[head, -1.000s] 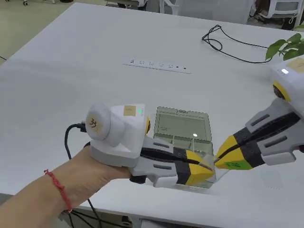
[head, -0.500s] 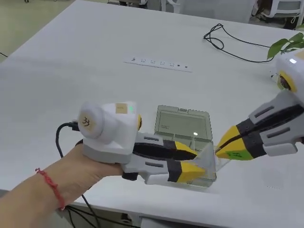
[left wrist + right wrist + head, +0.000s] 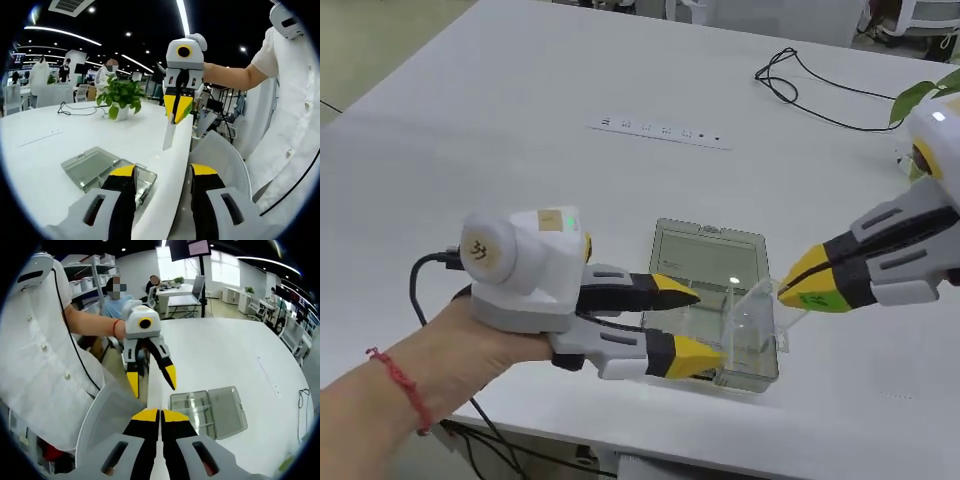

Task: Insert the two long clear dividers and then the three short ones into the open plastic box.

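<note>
The box is clear plastic, smooth and shiny. The divider is clear shiny plastic too. The table is white, smooth and matt. The left gripper and right gripper are 2 smooth plastic shells with yellow tips. The wrist band is red thread
</note>
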`<action>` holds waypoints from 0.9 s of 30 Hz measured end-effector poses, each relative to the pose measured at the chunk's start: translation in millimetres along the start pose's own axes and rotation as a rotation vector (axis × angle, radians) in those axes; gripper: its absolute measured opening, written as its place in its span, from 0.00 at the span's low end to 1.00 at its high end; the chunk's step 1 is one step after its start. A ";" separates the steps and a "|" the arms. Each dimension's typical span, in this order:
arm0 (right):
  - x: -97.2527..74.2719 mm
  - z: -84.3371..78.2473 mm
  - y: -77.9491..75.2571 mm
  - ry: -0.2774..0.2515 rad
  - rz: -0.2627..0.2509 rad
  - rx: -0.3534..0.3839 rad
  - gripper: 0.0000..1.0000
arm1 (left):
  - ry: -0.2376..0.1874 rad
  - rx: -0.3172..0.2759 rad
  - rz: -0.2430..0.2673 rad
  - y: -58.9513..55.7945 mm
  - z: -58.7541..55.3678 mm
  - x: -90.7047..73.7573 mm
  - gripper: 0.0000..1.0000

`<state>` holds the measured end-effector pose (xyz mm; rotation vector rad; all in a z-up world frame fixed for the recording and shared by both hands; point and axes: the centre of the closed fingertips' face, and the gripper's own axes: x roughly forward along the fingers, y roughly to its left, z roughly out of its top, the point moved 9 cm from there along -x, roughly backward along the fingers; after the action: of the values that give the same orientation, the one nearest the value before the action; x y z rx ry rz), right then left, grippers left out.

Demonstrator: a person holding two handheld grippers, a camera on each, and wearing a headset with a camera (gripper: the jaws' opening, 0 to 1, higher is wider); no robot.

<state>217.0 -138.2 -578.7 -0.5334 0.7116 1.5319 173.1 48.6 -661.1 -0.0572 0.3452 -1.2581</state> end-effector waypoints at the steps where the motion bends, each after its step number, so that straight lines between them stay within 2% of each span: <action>1: 0.3 -0.4 -2.4 0.001 -0.008 0.003 0.03 | 0.006 -0.001 0.008 0.9 -1.2 -1.5 0.44; 6: 3.4 -2.9 -11.7 0.010 -0.039 0.004 0.03 | 0.021 -0.006 0.051 7.4 -7.7 -8.1 0.54; 7: 4.7 -3.7 -14.0 0.012 -0.043 0.008 0.03 | 0.019 0.004 0.082 10.5 -8.5 -9.5 0.60; 9: 7.1 -4.9 -16.9 0.015 -0.051 0.009 0.03 | 0.022 0.005 0.100 13.3 -10.2 -11.0 0.71; 10: 9.1 -6.0 -19.0 0.020 -0.057 0.005 0.03 | 0.018 -0.004 0.107 15.2 -11.2 -12.6 0.74; 21: 28.7 -14.9 -41.6 0.024 -0.092 0.014 0.03 | 0.055 -0.003 0.163 25.0 -21.3 -21.0 0.91; 27: 44.8 -26.5 -53.9 0.023 -0.103 0.023 0.03 | 0.070 0.003 0.187 28.7 -27.9 -24.5 1.00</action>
<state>264.2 -125.3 -635.4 -0.5632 0.7080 1.4228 185.1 84.7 -688.6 0.0217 0.3996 -1.0775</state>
